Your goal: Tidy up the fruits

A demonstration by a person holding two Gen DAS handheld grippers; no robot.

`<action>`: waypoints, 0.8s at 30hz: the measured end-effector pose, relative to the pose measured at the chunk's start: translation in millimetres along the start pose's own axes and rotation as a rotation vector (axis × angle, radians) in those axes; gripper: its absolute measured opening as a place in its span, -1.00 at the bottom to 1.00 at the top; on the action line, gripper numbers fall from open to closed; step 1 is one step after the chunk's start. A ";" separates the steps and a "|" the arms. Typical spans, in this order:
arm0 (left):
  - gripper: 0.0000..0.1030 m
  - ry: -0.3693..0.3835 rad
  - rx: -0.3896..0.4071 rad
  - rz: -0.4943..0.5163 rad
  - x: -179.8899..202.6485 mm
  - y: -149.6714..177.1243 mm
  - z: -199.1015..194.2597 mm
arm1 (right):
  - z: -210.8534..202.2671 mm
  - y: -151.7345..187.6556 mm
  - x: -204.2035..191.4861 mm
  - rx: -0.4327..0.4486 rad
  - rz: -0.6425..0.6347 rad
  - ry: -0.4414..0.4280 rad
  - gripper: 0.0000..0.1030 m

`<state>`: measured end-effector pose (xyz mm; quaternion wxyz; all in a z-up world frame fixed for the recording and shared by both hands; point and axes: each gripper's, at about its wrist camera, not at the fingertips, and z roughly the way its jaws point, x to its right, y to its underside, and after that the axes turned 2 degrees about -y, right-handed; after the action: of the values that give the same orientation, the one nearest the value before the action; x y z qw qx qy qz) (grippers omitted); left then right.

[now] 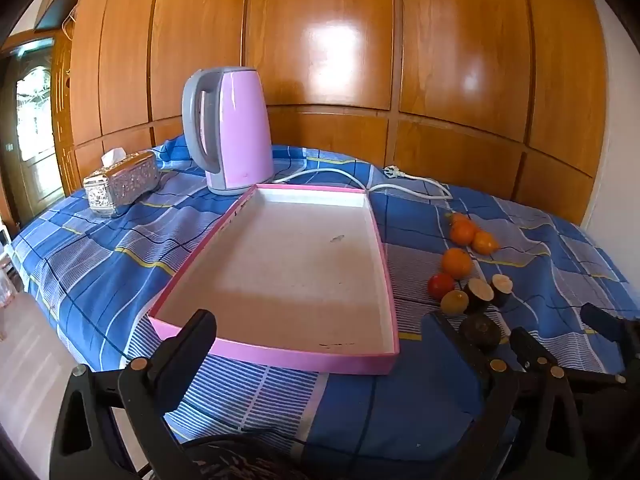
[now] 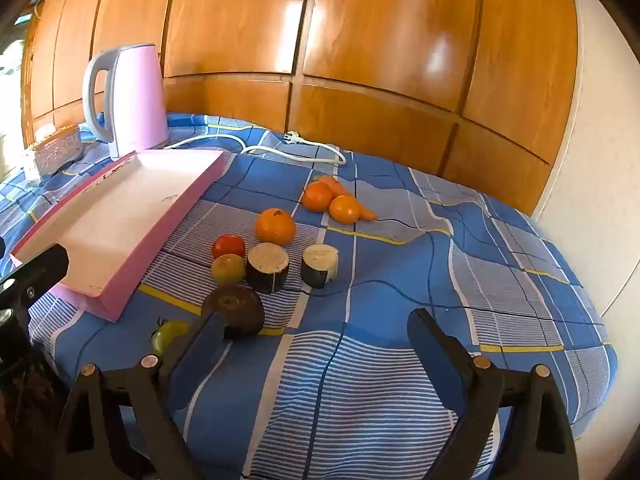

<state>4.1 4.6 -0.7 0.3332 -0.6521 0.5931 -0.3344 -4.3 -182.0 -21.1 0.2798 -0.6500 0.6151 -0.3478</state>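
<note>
Black right gripper [image 2: 316, 344] nearest, tilted down, fingers spread wide, nothing between them. Dark round fruit [image 2: 233, 315] just beside its left finger; small green tomato [image 2: 169, 333] near. Beyond, on blue checked cloth [image 2: 400, 380]: two cut dark cylinders [image 2: 268, 267], red tomato [image 2: 228, 245], three oranges [image 2: 275, 225]. Left gripper [image 1: 320, 344] likewise wide and empty, over near edge of shallow pink rectangular tray [image 1: 280, 356]. Pink electric kettle [image 1: 236, 128] behind tray.

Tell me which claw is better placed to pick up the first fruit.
Right claw, probably: it is open, and the fruits lie just ahead of it. The left claw faces the empty pink tray.
</note>
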 end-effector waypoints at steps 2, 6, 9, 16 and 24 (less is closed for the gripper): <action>0.99 -0.020 0.003 0.009 6.2 -2.2 0.9 | 0.6 -0.3 -2.0 -0.001 -0.006 0.000 0.84; 0.99 -0.011 0.034 0.013 6.4 1.5 -8.6 | 2.8 2.0 0.2 0.001 -0.015 -0.001 0.84; 0.99 -0.007 0.033 0.023 6.3 3.3 -8.9 | -0.2 1.0 3.8 0.005 -0.018 -0.006 0.84; 0.99 -0.004 0.028 0.026 6.4 3.0 -7.7 | 1.1 0.3 -0.3 0.000 -0.007 0.003 0.84; 0.99 -0.003 0.027 0.025 7.0 2.3 -8.3 | 0.9 1.4 0.2 0.001 -0.006 -0.001 0.84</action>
<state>-3.6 -2.8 2.3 0.3470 -0.6405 0.5963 -0.3372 -4.4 -182.4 -22.7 0.2794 -0.6519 0.6126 -0.3487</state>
